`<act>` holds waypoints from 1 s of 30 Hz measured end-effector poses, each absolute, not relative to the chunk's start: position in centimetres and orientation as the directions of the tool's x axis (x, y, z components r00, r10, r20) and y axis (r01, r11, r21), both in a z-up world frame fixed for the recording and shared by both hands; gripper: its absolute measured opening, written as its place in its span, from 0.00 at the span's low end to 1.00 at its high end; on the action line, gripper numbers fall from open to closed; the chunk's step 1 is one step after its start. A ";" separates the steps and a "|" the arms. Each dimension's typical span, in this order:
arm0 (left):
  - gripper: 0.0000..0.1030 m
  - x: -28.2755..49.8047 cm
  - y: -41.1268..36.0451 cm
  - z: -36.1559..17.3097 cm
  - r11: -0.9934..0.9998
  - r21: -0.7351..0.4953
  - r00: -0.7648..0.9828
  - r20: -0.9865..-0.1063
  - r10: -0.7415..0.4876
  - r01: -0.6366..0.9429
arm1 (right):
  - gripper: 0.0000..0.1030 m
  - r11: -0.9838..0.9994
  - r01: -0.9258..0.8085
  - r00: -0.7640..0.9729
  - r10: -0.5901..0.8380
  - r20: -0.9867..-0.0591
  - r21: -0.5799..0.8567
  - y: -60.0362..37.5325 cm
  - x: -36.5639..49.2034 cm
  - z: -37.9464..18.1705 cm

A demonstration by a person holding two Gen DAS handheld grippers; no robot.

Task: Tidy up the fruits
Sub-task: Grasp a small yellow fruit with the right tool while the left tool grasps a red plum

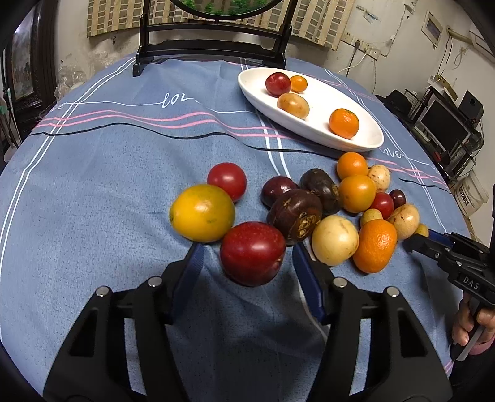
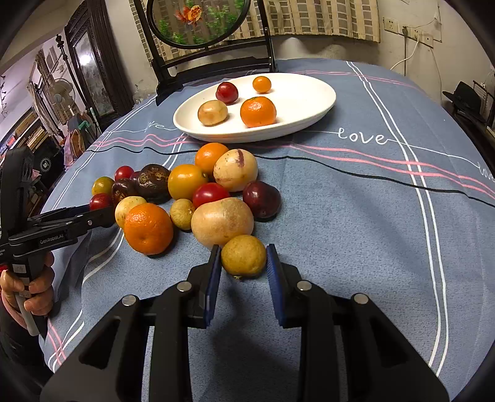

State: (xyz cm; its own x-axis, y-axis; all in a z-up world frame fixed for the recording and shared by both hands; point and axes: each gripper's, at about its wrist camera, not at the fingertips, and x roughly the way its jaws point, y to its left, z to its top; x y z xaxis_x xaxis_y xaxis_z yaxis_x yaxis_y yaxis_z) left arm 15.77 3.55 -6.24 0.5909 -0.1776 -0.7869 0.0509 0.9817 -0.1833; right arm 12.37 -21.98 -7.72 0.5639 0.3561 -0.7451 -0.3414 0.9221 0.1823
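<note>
A heap of mixed fruits lies on the blue cloth. My left gripper stands around a dark red plum-like fruit, with a narrow gap showing at each pad, so it is open. A yellow citrus sits just to its left and a dark brown fruit behind. My right gripper is shut on a small yellow-brown round fruit at the near edge of the heap, both blue pads against its sides. A white oval plate farther back holds several fruits, among them a mandarin.
A dark wooden stand with a round mirror rises at the table's far edge, behind the plate. The striped blue tablecloth is bare right of the heap. A hand holds the left gripper's handle at the table's left side.
</note>
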 end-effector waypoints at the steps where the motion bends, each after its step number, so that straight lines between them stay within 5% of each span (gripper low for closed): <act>1: 0.57 15.8 3.5 -6.2 0.983 -0.178 0.591 -0.788 -0.172 0.049 | 0.29 0.922 -0.341 0.564 0.356 -0.745 0.182 -22.0 12.4 -7.7; 14: 0.40 15.1 3.2 -5.8 0.990 -0.131 0.612 -0.780 -0.130 0.044 | 0.29 0.921 -0.342 0.563 0.360 -0.744 0.187 -22.0 12.2 -7.8; 30: 0.39 12.8 1.9 -2.1 0.980 -0.103 0.676 -0.711 -0.194 0.172 | 0.29 0.900 -0.392 0.610 0.409 -0.679 0.191 -21.8 12.0 -6.0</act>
